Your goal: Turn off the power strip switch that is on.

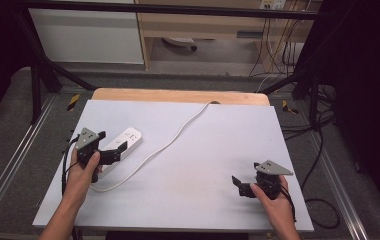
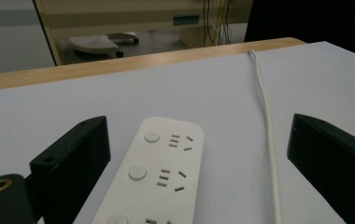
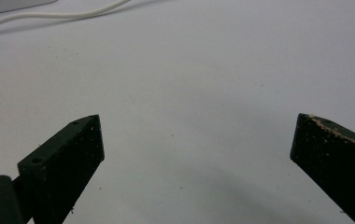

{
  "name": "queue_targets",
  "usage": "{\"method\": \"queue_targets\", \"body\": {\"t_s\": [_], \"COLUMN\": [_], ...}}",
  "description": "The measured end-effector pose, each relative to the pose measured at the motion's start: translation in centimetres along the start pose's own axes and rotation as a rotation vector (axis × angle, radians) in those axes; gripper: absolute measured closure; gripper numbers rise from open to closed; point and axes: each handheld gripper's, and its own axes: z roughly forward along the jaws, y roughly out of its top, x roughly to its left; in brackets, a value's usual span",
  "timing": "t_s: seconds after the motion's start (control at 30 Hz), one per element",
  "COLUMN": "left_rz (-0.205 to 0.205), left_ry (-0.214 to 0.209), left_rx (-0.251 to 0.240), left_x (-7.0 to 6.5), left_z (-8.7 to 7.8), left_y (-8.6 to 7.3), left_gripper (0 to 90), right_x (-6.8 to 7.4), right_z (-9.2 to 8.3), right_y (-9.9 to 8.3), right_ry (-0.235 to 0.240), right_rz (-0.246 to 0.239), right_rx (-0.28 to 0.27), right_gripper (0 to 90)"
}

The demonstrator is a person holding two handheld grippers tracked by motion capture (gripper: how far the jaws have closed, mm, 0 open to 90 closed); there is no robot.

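Note:
A white power strip [image 1: 129, 139] lies on the left of the table, its white cable [image 1: 178, 132] looping from its near end and running to the back edge. My left gripper [image 1: 114, 150] is open and hovers over the strip's near half. In the left gripper view the power strip [image 2: 159, 177] lies between the spread jaws of the left gripper [image 2: 199, 126], with the cable [image 2: 266, 121] running just inside the right jaw. My right gripper [image 1: 245, 174] is open near the front right, over bare table. Nothing sits between the jaws of the right gripper [image 3: 196, 121]; the cable [image 3: 49, 15] crosses far ahead.
A white sheet [image 1: 213, 145] covers the table, with a wooden strip [image 1: 178, 95] bare at the back. Black frame bars [image 1: 43, 75] stand around it. Loose black cables [image 1: 323, 200] lie on the floor at the right. A chair base [image 2: 91, 43] sits beyond the table.

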Motion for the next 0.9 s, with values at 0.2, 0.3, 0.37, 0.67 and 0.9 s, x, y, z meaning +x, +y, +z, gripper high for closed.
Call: {"method": "queue_targets", "body": {"t_s": [0.2,0.3,0.37,0.67,0.9], "left_rz": [0.023,0.017,0.010,-0.003,-0.013], "left_ry": [0.002,0.015,0.019,-0.003,0.000], "left_rx": [-0.015,-0.028,-0.037,-0.056,-0.062], "left_x": [-0.5,-0.5,-0.5,-0.7,-0.2], "left_z": [-0.5,-0.7,-0.9,-2.7,-5.2], "left_y": [0.3,0.6,0.7,0.6,-0.1], "left_gripper": [5.3,5.4,5.5,5.4,5.4], "right_x": [0.0,0.0,0.0,-0.1,-0.1], "right_z": [0.0,0.0,-0.1,-0.1,-0.1], "right_y": [0.0,0.0,0.0,0.0,0.0], "right_ry": [0.005,0.005,0.006,0.006,0.004], "right_rz": [-0.004,-0.005,0.000,-0.008,-0.004], "right_rx": [-0.004,-0.004,-0.004,-0.010,-0.013], "right_gripper": [3.0,2.8,2.8,2.8,2.6]}}
